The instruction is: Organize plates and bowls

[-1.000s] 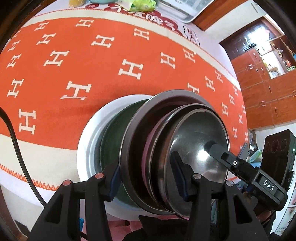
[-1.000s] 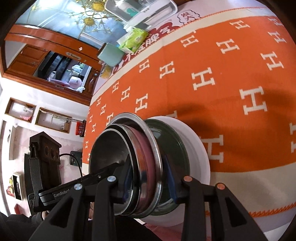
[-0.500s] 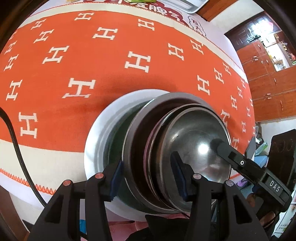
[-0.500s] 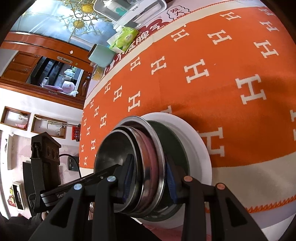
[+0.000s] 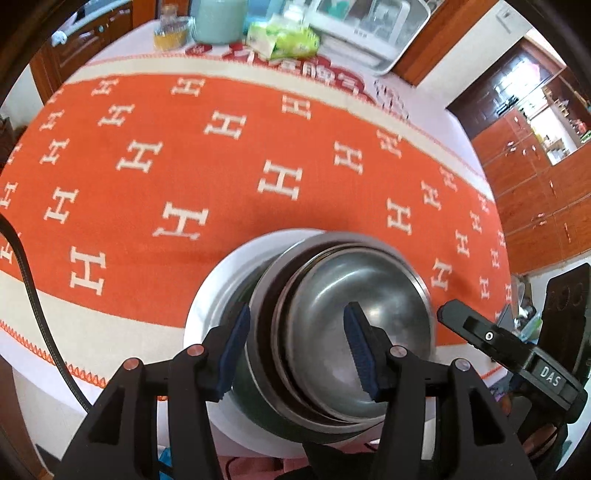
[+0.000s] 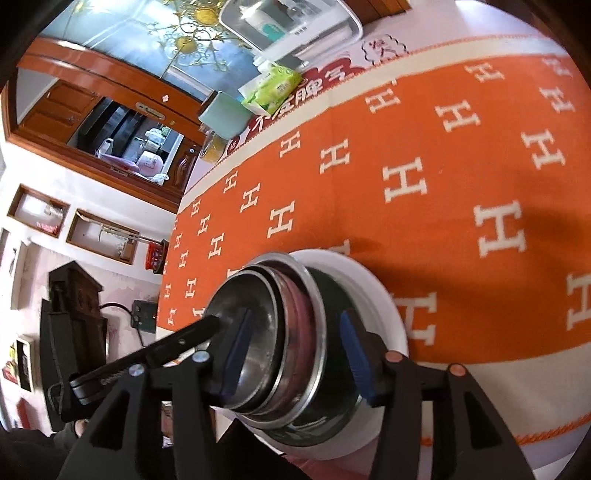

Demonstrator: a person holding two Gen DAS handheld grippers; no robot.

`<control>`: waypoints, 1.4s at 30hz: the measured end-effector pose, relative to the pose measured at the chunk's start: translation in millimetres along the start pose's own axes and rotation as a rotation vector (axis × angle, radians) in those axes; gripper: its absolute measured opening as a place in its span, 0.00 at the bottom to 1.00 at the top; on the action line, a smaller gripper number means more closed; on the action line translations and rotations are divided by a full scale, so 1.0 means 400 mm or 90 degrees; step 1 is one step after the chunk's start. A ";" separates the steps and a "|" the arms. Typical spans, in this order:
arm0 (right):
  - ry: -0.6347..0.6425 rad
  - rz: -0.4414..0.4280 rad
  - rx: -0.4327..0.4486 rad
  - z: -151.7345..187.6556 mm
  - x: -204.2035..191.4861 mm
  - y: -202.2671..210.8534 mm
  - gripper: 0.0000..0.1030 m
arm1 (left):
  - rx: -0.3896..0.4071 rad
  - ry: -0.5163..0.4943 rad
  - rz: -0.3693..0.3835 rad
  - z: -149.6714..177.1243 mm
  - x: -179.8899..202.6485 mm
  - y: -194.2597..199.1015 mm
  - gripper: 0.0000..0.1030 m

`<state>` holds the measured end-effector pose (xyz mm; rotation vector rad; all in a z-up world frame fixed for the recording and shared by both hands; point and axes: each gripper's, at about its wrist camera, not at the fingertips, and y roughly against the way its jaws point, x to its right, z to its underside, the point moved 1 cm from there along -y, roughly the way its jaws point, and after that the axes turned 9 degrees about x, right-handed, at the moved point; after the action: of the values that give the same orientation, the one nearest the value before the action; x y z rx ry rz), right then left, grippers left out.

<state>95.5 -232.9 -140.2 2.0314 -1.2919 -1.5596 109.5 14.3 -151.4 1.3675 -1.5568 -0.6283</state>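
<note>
A nested stack of dishes sits near the six o'clock edge of the table: a wide white round plate (image 5: pixel 218 295) at the bottom, a dark green bowl (image 6: pixel 332 295) in it, then a broad steel plate (image 5: pixel 266 295) with a pinkish dish just visible inside it, and a shiny steel bowl (image 5: pixel 369 291) on top. Both grippers straddle the stack from opposite sides, which seems meant to move the whole pile as one unit or to steady it while the layers settle.

The left gripper (image 5: pixel 297 350) has one blue pad (image 5: pixel 234 350) outside the stack against the green bowl and the other inside the steel bowl; its jaws stand at middling width and appear to bear on the dishes, though firm contact cannot be confirmed. The right gripper (image 6: pixel 295 358) mirrors this, one pad in the steel bowl and one on the green bowl's outer wall, apparently clamping the rims. In the left view its black finger shows at three o'clock, just beside the bowl's rim.

The orange tablecloth with white H motifs (image 5: pixel 221 166) lies bare from nine through twelve to two o'clock, giving ample room to push inward. At twelve o'clock, well apart, stand a green packet (image 5: pixel 282 40), a pale green cup (image 5: pixel 218 18) and a white tray (image 5: pixel 365 33). The near table edge is close, so a tilted stack is a likely risk.
</note>
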 end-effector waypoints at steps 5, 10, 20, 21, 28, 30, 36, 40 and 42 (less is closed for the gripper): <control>0.053 0.017 0.021 -0.009 0.007 0.039 0.50 | 0.056 0.009 -0.014 0.006 0.022 0.054 0.54; 0.114 0.035 0.044 -0.005 0.021 0.090 0.50 | 0.110 0.031 -0.048 0.028 0.038 0.114 0.61; 0.206 0.079 0.076 0.036 0.003 0.182 0.55 | 0.191 0.086 -0.107 0.116 0.024 0.221 0.73; 0.210 0.084 0.078 0.043 -0.003 0.188 0.58 | 0.194 0.083 -0.117 0.124 0.021 0.232 0.76; 0.180 0.121 0.100 0.111 -0.041 0.241 0.77 | 0.161 0.009 -0.125 0.153 0.018 0.278 0.88; 0.176 0.135 0.098 0.128 -0.059 0.246 0.79 | 0.156 -0.020 -0.113 0.153 0.025 0.289 0.90; 0.186 0.137 0.089 0.193 -0.163 0.258 0.87 | 0.137 -0.092 -0.056 0.156 0.044 0.340 0.97; 0.211 0.135 0.124 0.223 -0.239 0.285 0.92 | 0.156 -0.111 -0.029 0.162 0.043 0.392 0.99; 0.205 0.138 0.128 0.235 -0.261 0.295 0.93 | 0.164 -0.138 -0.038 0.163 0.046 0.413 0.99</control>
<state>-45.8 -191.6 -30.8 2.0675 -1.5242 -0.9965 -24.1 24.6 -33.3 1.5846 -1.8248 -0.6459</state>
